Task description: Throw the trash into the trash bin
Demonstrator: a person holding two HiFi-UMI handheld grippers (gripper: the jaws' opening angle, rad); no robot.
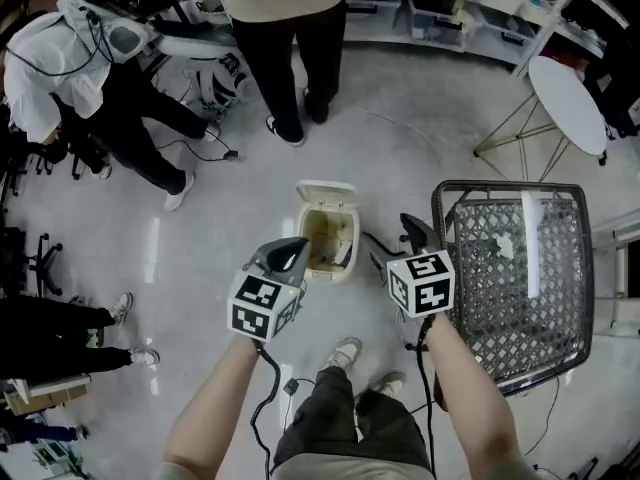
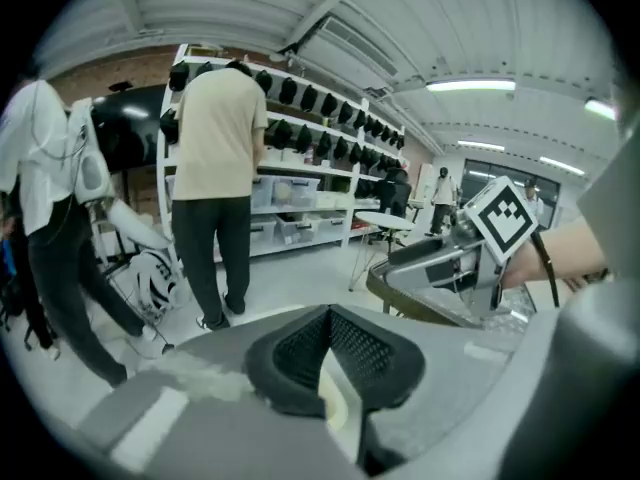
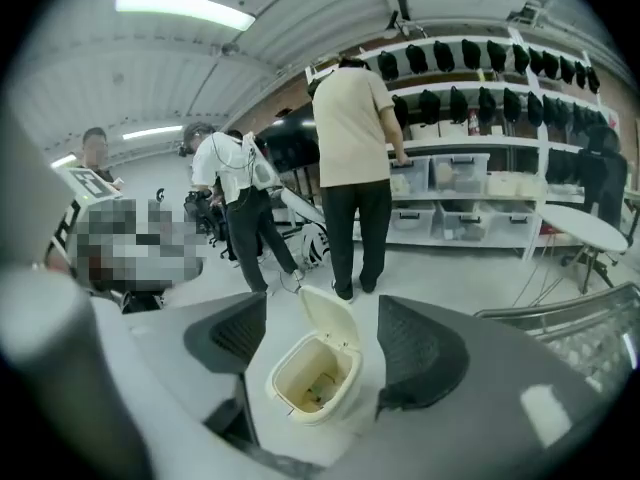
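Trash (image 3: 318, 392) is seen at the bottom of the open-lidded trash bin (image 1: 328, 230) on the floor, so the throw is judged done. The left gripper (image 2: 328, 353) is held closed on nothing; the right gripper (image 3: 322, 338) is held spread and empty.

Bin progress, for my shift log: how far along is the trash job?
Done: a scrap lies in the open bin. In hand: nothing; the right hand-held gripper is open and empty, the left hand-held gripper shut, empty. Left: no other trash shows; the lid stands open.
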